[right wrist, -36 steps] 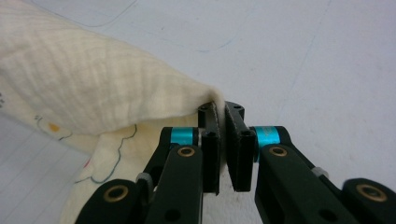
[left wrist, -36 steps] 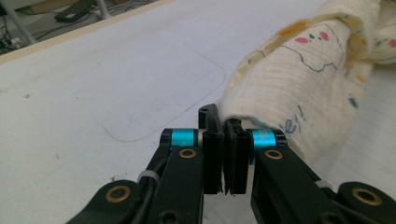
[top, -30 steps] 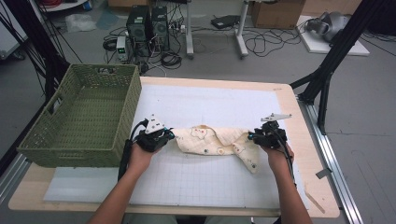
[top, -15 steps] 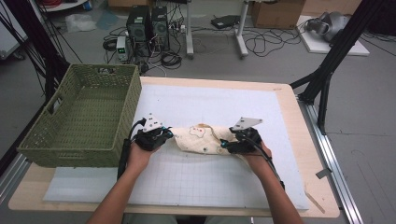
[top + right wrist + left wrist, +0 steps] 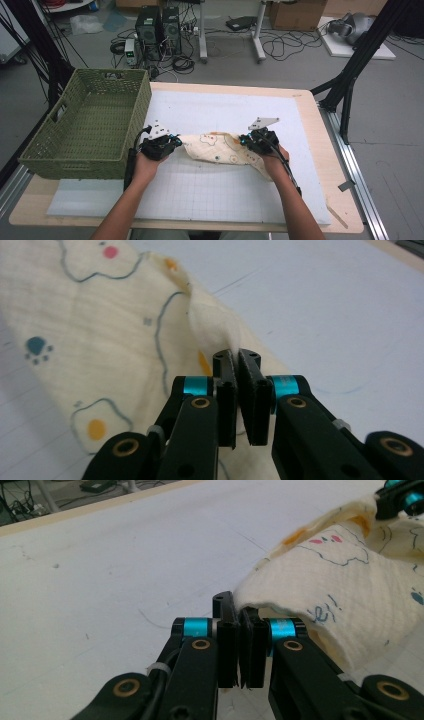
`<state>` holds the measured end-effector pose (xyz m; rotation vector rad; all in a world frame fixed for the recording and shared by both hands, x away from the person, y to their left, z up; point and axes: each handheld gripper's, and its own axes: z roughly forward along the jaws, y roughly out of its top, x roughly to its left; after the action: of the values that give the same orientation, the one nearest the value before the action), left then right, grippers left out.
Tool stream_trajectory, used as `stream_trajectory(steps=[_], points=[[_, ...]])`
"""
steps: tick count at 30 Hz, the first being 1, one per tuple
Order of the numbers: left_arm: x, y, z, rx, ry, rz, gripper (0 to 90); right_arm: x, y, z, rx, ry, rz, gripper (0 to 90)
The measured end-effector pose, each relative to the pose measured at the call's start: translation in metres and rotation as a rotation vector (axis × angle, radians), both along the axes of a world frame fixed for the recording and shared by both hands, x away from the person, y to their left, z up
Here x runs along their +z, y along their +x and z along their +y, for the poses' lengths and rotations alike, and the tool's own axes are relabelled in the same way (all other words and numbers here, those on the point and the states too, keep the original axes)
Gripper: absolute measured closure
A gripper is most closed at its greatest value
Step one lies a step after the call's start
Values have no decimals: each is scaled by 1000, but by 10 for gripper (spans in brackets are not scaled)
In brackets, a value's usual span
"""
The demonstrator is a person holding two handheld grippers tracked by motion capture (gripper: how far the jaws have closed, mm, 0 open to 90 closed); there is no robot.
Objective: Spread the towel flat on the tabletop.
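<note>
The cream cloth (image 5: pixel 220 148) with printed clouds and paw marks lies on the white surface (image 5: pixel 225 110), stretched betw. the two tongs. The left tongs (image 5: pixel 172 143) are closed on the cloth's left edge; in the left gripper view the jaws stand pressed together with the fabric edge (image 5: pixel 260 607) pinched at their tips. The right tongs (image 5: pixel 243 140) have just been closing, and now they grip a raised fold of the cloth (image 5: pixel 220 332); the fabric rises into a small peak right at the jaw tips.

Compared w. the earlier frames: one sec. ago the right tongs were at the far right end of the cloth, and the cloth was spread long. Now the right tongs are much nearer to the left ones, approx. at the cloth's upper middle, and the cloth is bunched shorter, its right tail trailing under the right hand (image 5: pixel 272 160). The left tongs did not shift. The green basket (image 5: pixel 85 125) stays just left of the left tongs.
</note>
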<state>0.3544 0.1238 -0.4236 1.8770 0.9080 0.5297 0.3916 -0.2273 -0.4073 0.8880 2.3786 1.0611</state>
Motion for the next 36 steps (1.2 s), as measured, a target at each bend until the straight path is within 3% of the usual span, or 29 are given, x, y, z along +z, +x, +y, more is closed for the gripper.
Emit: stream_trajectory(steps=[3,4,5,6,7,8,9,10,11,12,13,15,17,19,22,25,27,28,32,33,36], points=[[-2,1,-3,15,4,8,853,5,11,-2,-25,11,-15,869],[-3,1,-4,16,3,21,785,6,25,-3,-52,1,-8,868],[-4,2,-6,21,1,34,785,6,25,-3,-52,1,-8,868],[-5,2,-8,24,0,45,705,4,38,-5,-79,-24,5,868],[-5,2,-9,26,-5,49,651,3,44,-7,-99,-28,7,869],[-5,2,-10,39,-10,53,651,3,44,-7,-99,-28,7,869],[-5,2,-10,56,-26,65,503,1,53,-11,-155,-56,-3,868],[-5,2,-10,65,-27,75,503,1,53,-11,-155,-56,-3,868],[-4,1,-10,68,-34,71,438,-4,60,-20,-262,-93,31,868],[-4,1,-10,68,-34,71,431,-4,60,-20,-262,-93,31,868],[-3,0,-9,63,-30,61,428,-9,63,-32,-338,-98,62,861],[-1,-3,-9,56,-35,43,421,-10,63,-37,-365,-86,62,840],[-1,-6,-8,34,-38,42,418,-8,59,-43,-386,-42,47,700],[-1,-8,-10,17,-33,42,415,-6,56,-43,-379,-25,36,668],[0,-12,-12,-22,-34,44,400,-1,43,-39,-326,0,12,577],[1,-21,-12,-39,-64,0,397,1,36,-37,-300,27,14,513],[-2,-26,-12,-53,-63,6,366,4,27,-35,-279,50,-2,492],[-3,-28,-11,-57,-65,7,341,7,18,-33,-260,50,-28,441],[-7,-37,-5,-53,-94,8,328,13,2,-32,-209,75,-48,395],[-8,-38,-3,-53,-98,6,325,14,-8,-30,-183,89,-59,363],[-7,-41,1,-49,-111,3,325,15,-18,-27,-153,89,-54,336]])
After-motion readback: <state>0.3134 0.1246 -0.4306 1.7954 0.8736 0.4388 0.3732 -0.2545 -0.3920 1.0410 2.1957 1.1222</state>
